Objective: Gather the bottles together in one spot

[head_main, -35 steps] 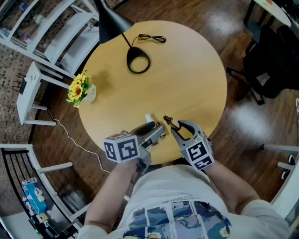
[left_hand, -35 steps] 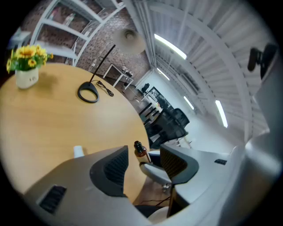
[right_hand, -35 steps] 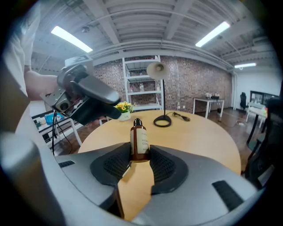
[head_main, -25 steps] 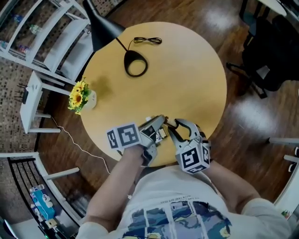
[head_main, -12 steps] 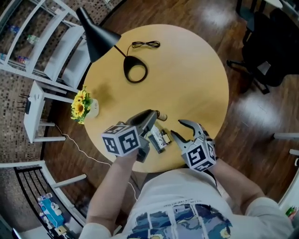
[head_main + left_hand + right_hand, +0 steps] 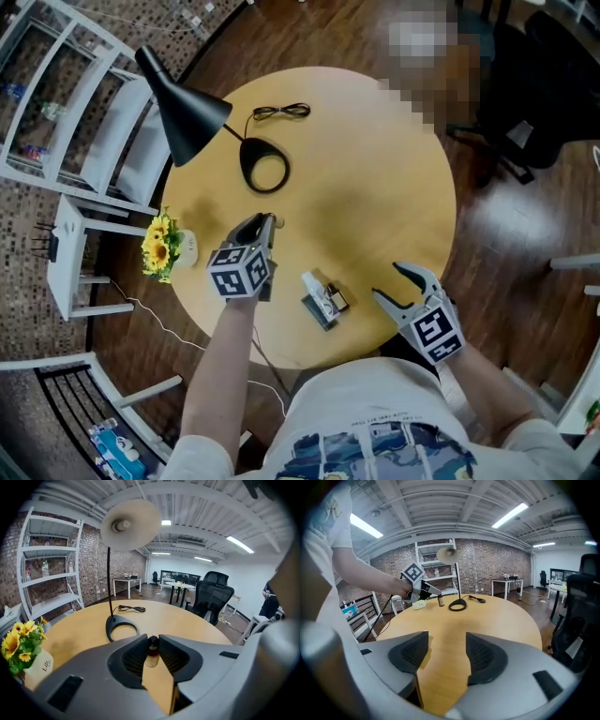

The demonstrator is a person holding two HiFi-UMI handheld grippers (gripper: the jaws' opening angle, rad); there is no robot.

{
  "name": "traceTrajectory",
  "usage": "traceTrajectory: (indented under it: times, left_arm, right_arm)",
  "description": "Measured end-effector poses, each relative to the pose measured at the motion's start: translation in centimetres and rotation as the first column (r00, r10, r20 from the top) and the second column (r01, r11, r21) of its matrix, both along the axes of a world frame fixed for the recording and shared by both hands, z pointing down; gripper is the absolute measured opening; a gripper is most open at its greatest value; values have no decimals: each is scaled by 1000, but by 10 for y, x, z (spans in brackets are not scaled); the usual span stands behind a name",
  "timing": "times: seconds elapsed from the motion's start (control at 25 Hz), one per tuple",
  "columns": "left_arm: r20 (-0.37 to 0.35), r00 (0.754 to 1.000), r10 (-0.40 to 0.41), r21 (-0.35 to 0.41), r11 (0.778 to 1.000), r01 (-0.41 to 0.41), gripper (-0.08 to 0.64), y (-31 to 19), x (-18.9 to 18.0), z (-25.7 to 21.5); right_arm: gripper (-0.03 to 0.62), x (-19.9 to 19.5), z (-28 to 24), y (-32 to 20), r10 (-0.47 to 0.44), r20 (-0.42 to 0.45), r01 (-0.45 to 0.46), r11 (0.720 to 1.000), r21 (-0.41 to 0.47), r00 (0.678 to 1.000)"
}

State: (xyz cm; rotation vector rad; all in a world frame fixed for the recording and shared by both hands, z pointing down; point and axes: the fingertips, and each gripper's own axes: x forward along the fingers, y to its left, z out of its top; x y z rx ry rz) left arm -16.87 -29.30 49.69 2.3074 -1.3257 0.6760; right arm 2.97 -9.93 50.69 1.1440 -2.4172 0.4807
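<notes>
A small brown bottle (image 6: 151, 651) with a dark cap stands upright between the tips of my left gripper (image 6: 153, 642), whose jaws are shut on it. In the head view this gripper (image 6: 268, 223) is at the table's left middle, short of the lamp base. The right gripper view shows the same bottle (image 6: 441, 601) at those tips. Other bottles (image 6: 323, 298), one white-capped, lie together near the table's front edge. My right gripper (image 6: 388, 282) is to their right; its jaws have just been opening and stand open with nothing between them (image 6: 446, 638).
A black desk lamp (image 6: 265, 172) with its cable (image 6: 281, 112) stands at the back of the round wooden table (image 6: 394, 178). A pot of yellow flowers (image 6: 167, 246) sits at the left edge. White shelving (image 6: 66, 122) is at the left, office chairs (image 6: 530, 94) at the right.
My left gripper has swung away from the lying bottles toward the lamp with the small bottle in it. My right gripper has drawn back to the right and opened.
</notes>
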Motion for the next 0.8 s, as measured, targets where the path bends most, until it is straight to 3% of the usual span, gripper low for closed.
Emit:
traceTrajectory:
  times: [0.16,0.48,0.8]
  left_arm:
    - [-4,1000,2,2,1000,-2,75,-25,-12,24]
    - [56,998,13,4,1000,-14,75,-60,-33,80]
    - [31,999,21,65,998,-23,75,-78,-32,90]
  right_arm:
    - [275,14,8,6,39,-15,-40,998,-44,999]
    - [275,19,14,4,116,-47,-120,989,-88,992]
    - [275,14,25,8,127,-71,-135,982,-129,989]
